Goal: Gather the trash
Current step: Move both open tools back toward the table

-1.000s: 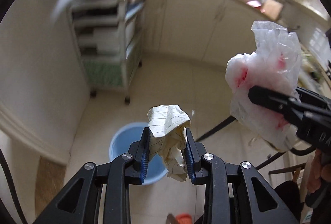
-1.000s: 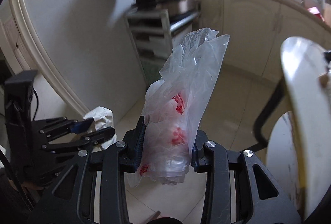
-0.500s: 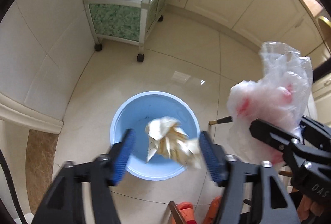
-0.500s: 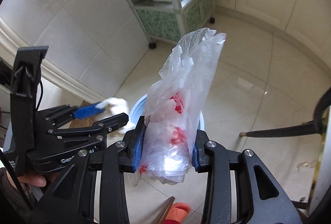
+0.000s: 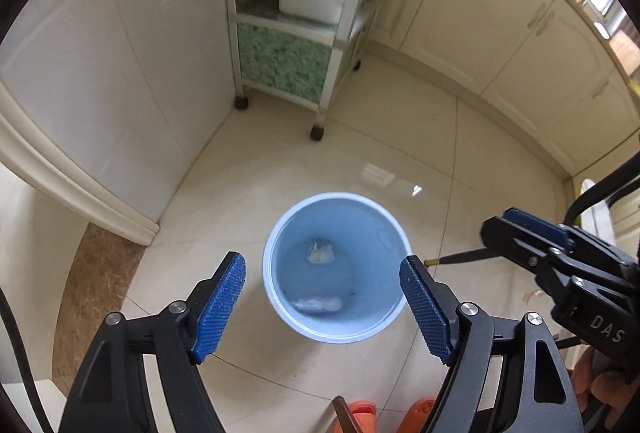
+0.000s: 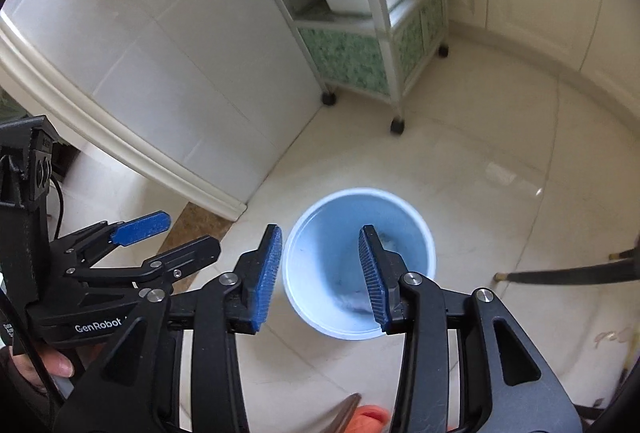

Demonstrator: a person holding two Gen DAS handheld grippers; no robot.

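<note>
Now both grippers hang over the blue bin (image 5: 338, 267), pointing steeply down at the tiled floor (image 5: 460, 169). My left gripper (image 5: 322, 297) is opening, jaws wide apart, nothing between them. My right gripper (image 6: 320, 273) is also opening, jaws narrower, nothing gripped either. Trash lies inside the bin: a crumpled paper (image 5: 320, 251) near the middle of the bottom and a pale bag (image 5: 318, 304) against the near wall. Wheeled shelf cart (image 5: 304, 33) stands beyond the bin by the wall.
</note>
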